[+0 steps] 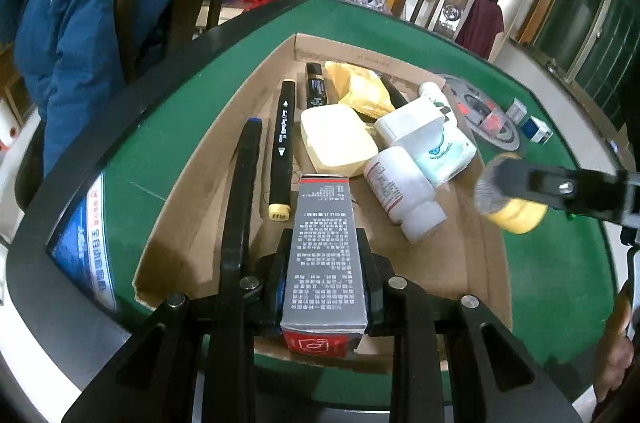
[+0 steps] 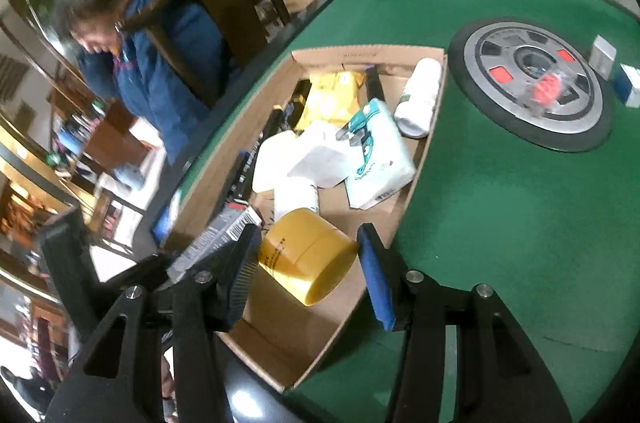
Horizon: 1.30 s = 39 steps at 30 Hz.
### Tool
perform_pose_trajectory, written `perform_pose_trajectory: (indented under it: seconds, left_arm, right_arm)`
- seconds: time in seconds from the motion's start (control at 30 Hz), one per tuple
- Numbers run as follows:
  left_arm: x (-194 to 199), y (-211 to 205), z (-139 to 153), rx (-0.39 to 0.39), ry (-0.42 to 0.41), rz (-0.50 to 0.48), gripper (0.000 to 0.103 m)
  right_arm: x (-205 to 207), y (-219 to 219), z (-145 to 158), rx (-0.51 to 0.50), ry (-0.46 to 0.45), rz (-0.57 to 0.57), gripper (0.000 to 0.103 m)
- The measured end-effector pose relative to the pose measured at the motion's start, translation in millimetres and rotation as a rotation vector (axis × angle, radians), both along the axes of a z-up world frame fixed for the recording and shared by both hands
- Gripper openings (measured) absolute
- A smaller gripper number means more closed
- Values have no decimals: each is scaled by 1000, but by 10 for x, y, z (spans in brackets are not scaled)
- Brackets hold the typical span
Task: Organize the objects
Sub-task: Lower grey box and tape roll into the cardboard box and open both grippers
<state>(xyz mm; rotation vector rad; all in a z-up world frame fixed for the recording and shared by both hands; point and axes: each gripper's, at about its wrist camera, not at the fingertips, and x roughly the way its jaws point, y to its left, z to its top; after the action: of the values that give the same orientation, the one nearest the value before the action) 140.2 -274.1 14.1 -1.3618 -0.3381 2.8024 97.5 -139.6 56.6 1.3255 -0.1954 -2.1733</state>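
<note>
A shallow cardboard box (image 1: 188, 207) lies on the green table and holds markers, a cream case (image 1: 336, 139), a white pill bottle (image 1: 404, 195), a tissue pack (image 1: 440, 151) and a yellow packet. My left gripper (image 1: 324, 263) is shut on a grey and red carton (image 1: 324, 255), held over the box's near end. My right gripper (image 2: 308, 259) has a yellow jar (image 2: 308, 255) between its pads, over the box (image 2: 280, 339); its right pad stands slightly off the jar. The right gripper also shows in the left wrist view (image 1: 516, 191), blurred.
A round grey disc (image 2: 532, 83) sits in the middle of the table, with a red item on it. Two small boxes (image 2: 616, 71) stand beyond it. A person in a blue jacket (image 1: 80, 35) and a wooden chair are at the table's far left edge.
</note>
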Motion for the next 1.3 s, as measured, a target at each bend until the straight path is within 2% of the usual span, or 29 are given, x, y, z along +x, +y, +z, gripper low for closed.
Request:
perform_pose_trajectory:
  seconds: [0.33,0.4,0.47,0.5,0.77,1.3]
  left_arm:
    - [48,-9,55,-36,23,11,24]
    - [64,-37,104,-44,27,34,33]
    - [93,-77,168,-44,42,63,49]
    - [111,-95,202,-47,54,79,50]
    - [212,-135,380,-164,120,150,53]
    - [309,-130,518,-226,144,193,54]
  right_arm:
    - [-54,-234,-176,175,49,1,49]
    - [-56,-255,-186,198,59,2,49]
    - [-60,-271,-192,209,62,5,49]
    - [-64,-277,-199,211,57,6,49]
    - [-32,-280,-220,178,19,10,49]
    - [192,-308,-89,158,23,39,50]
